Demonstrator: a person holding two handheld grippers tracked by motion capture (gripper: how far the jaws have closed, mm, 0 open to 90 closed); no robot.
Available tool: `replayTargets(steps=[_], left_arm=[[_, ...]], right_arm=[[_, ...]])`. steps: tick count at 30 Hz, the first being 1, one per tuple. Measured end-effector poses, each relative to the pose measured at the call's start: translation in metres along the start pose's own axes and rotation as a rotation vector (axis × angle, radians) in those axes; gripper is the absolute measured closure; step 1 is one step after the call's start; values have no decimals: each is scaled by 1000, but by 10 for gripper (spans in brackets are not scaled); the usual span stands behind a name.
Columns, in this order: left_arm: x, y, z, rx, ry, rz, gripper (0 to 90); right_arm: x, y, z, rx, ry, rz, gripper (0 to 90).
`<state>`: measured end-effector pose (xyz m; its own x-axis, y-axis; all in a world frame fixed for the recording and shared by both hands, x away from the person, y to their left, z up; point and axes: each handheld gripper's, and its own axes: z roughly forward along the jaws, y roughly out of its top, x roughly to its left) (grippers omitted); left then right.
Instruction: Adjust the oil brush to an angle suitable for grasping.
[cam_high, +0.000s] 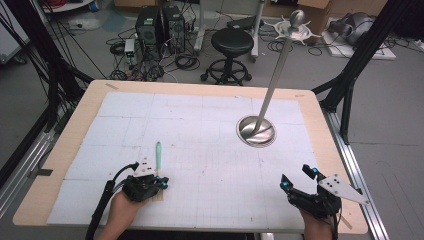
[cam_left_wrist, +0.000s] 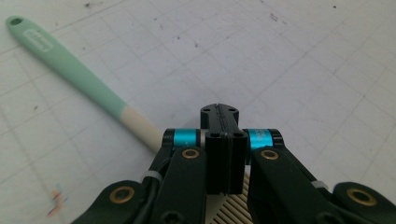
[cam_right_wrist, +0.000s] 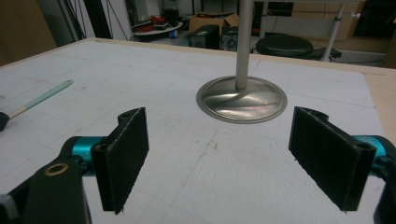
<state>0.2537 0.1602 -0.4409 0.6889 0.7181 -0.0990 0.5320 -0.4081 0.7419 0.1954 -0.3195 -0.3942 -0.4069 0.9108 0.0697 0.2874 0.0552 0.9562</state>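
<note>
A utensil with a mint-green handle (cam_left_wrist: 70, 70) and a cream neck lies flat on the white gridded mat (cam_high: 200, 150). Its ribbed cream head (cam_left_wrist: 231, 210) pokes out under my left gripper (cam_left_wrist: 219, 114). That gripper's jaws are pressed together above the utensil with nothing between them. In the high view the left gripper (cam_high: 161, 183) rests at the front left, and the green handle (cam_high: 159, 154) points away from it. My right gripper (cam_high: 296, 178) hovers at the front right with its jaws wide apart and empty. The right gripper view has its pads (cam_right_wrist: 123, 158) framing bare mat.
A metal stand with a round dished base (cam_high: 256, 131) and a tall slanting pole (cam_high: 277, 70) sits right of centre on the mat. The wooden table edge (cam_high: 320, 125) frames the mat. A black stool (cam_high: 231, 42), computers and cables stand on the floor behind.
</note>
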Motion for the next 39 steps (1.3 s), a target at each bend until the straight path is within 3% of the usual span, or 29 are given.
replayTargets(steps=[6,14,19,23,25,27,31,34,39], left_arm=[[8,-10,-13,-4,5,-15,891],[16,-18,-27,28,7,4,891],[22,-23,-37,51,24,15,891],[29,-26,-44,69,46,-1,889],[36,-26,-50,44,72,-26,860],[46,-23,-55,-7,102,-84,773],[70,-15,-47,-100,123,-206,826],[81,-4,-30,-102,175,-194,875],[96,14,-7,-100,198,-221,895]], right_arm=[[0,0,0,0,-1,-1,193],[0,0,0,0,-2,-2,193],[0,0,0,0,-3,0,193],[0,0,-1,-4,-6,3,193],[-1,0,-2,-8,-7,6,193],[-1,0,-2,-6,-9,12,193],[-1,0,-1,-1,-3,2,193],[-1,0,-1,-3,-3,3,193],[-3,-1,-1,-2,-6,11,193]])
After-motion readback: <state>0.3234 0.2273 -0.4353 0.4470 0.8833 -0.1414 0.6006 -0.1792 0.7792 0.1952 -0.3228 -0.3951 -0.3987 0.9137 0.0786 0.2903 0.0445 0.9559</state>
